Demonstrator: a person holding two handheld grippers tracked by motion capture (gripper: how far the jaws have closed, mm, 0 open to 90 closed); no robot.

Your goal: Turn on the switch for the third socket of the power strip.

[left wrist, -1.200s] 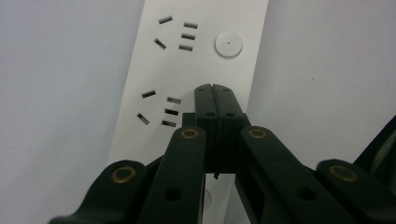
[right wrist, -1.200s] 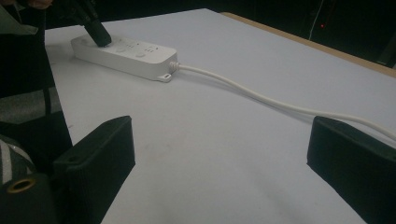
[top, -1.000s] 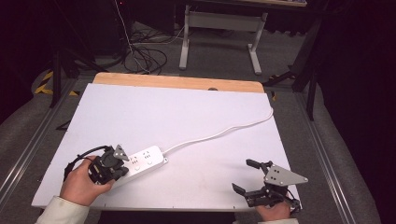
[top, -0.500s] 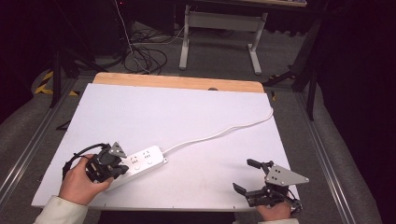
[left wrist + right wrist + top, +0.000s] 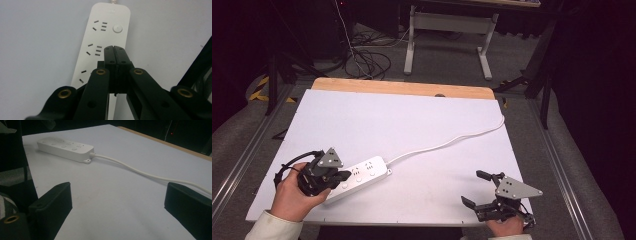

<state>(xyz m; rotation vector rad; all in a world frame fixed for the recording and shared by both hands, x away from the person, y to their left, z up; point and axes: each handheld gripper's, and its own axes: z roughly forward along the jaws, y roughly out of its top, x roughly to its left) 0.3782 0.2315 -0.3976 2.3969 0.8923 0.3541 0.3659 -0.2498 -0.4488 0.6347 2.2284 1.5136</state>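
two grippers were at the table's near edge. the left gripper (image 5: 343, 176), jaws pressed together with nothing between, hovered over the power strip (image 5: 359, 178), probably about to press or nudge it. the strip lay near-left, long axis diagonal, cord (image 5: 447, 144) end pointing far-right. the right gripper (image 5: 477, 189) sat wide apart, idle.

The tabletop (image 5: 412, 125) is viewed from above, looking toward 12 o'clock. The power strip (image 5: 105, 37) is seen close from the left gripper view, and low and farther off (image 5: 65, 148) from the right gripper view.
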